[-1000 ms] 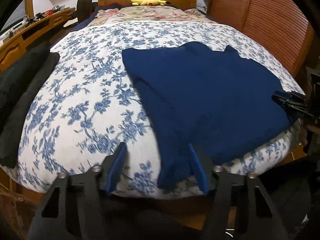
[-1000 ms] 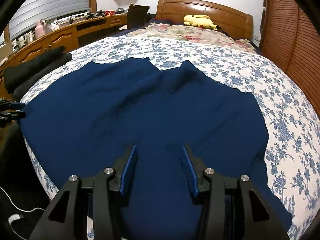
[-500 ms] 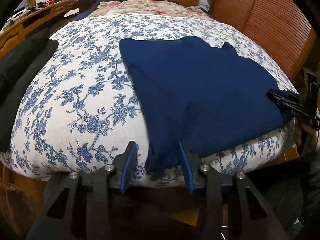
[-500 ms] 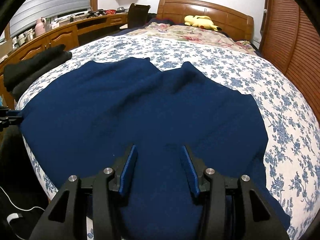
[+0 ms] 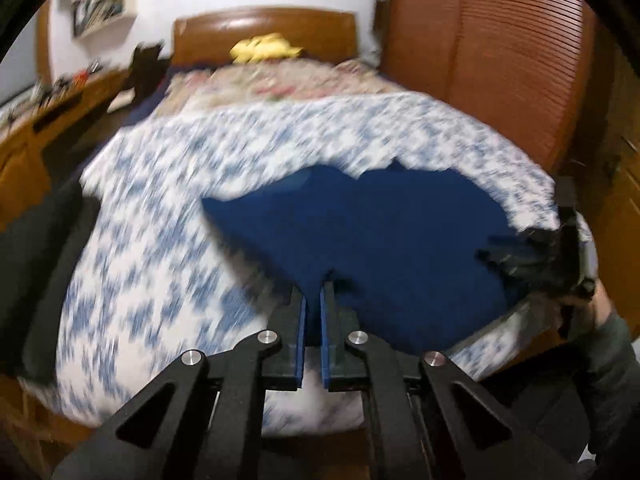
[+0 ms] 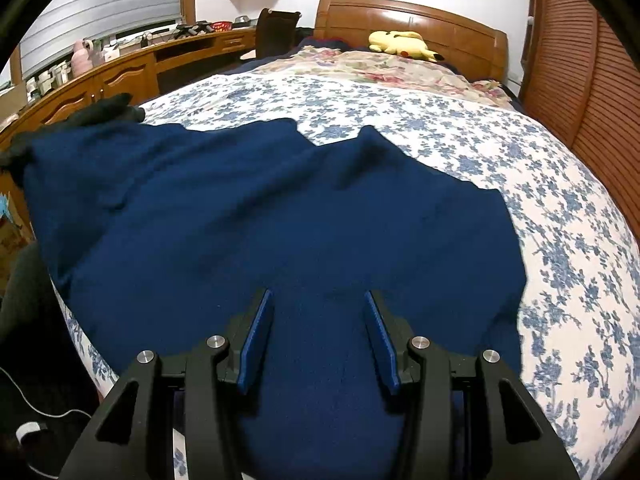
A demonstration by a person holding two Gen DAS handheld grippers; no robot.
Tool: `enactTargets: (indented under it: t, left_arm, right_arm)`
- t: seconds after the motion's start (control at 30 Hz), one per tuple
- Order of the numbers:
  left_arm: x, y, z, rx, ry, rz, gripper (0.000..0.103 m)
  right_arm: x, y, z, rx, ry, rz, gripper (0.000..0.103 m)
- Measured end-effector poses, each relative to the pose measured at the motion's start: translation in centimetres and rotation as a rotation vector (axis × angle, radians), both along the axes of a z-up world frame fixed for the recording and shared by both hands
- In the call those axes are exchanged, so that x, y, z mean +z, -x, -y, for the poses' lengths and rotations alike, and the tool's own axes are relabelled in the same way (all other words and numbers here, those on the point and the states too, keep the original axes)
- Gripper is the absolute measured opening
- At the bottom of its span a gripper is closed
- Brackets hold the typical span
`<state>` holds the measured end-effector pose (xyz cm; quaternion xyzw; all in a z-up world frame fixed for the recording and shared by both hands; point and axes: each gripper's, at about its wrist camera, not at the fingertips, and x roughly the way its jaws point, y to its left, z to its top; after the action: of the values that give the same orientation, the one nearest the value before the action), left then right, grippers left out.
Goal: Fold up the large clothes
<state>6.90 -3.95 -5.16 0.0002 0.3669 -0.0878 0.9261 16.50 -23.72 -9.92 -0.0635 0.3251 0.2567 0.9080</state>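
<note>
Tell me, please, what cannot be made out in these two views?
- Left wrist view: motion blur smears the bedspread and desk clutter.
- Left wrist view: the left gripper's hold on the garment; the fingertips hide the pinch.
- Right wrist view: the garment's near hem, behind the right gripper.

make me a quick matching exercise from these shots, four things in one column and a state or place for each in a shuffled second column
Column one:
1. left hand-held gripper
2. right hand-held gripper
3. yellow plush toy
4. dark blue garment

Column two:
A. lies by the headboard at the far end of the bed
B. spread over the flowered bedcover
C. jaws apart, above the blue cloth
D. jaws closed on an edge of the blue cloth

Pairs: 1-D, 2-C, 3-A, 4-B
</note>
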Motion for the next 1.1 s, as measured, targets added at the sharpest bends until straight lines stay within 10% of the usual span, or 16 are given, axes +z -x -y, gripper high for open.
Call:
enactTargets:
  t: [0.63,1.1]
  left_arm:
    - [4.3,-7.2,23.4,-0.418,-0.085,0.066,0.005]
    - [-0.2,-7.8,24.3,-0.436,-0.043,-0.083,0.015]
  right_arm:
    - [-1.0,2.5,12.2,-0.202,-0.111,-0.019,0.049]
    - [1.4,3.3,13.2,-0.214,-0.157,0.030,0.049]
